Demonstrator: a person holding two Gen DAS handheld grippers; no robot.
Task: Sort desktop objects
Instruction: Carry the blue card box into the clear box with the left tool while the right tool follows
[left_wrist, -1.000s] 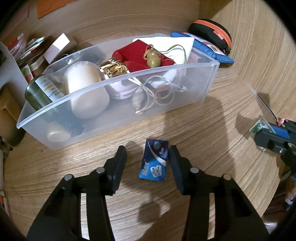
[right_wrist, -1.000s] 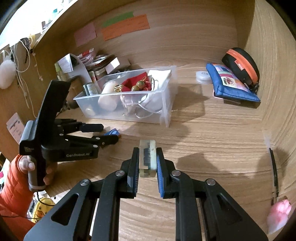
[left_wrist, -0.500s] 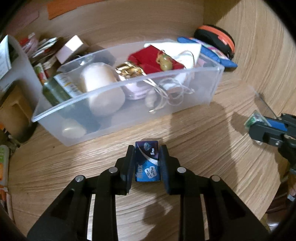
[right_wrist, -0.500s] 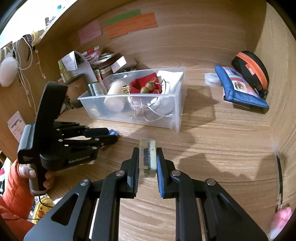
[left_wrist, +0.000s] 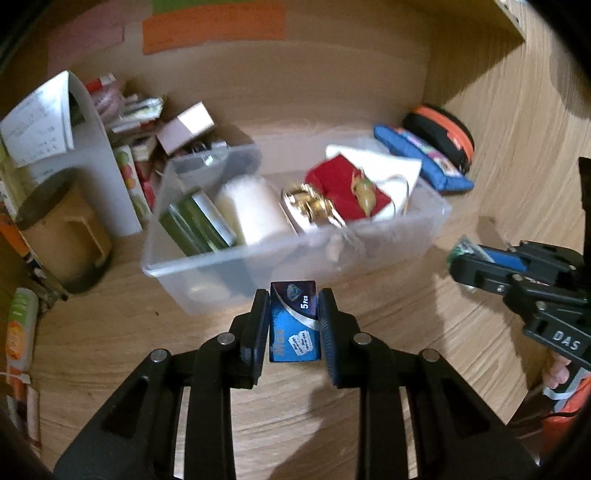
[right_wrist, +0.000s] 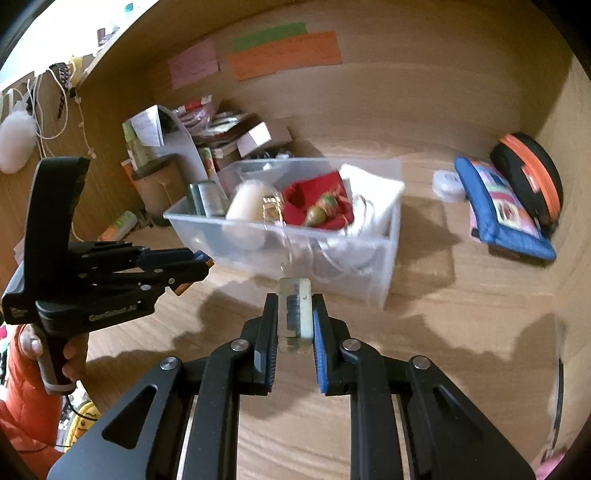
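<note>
Both tools loaded, clear bin just ahead — we see a crowded drop as the main risk.

Our left tool (left_wrist: 293, 325) is clamped on the blue packet (left_wrist: 294, 322), low centre of the left view; our right tool (right_wrist: 294, 319) is pinched shut on a small clear case (right_wrist: 294, 316), low centre of the right view. The clear bin (right_wrist: 373, 266) on the table (right_wrist: 461, 306) is already heaped, so a released piece could perch on the pile, slide out, or snag the loose cords — and both tools heading in together might collide. Motion blur smears the bin's contents; the case's insides and the packet's small print stay unreadable.
</note>
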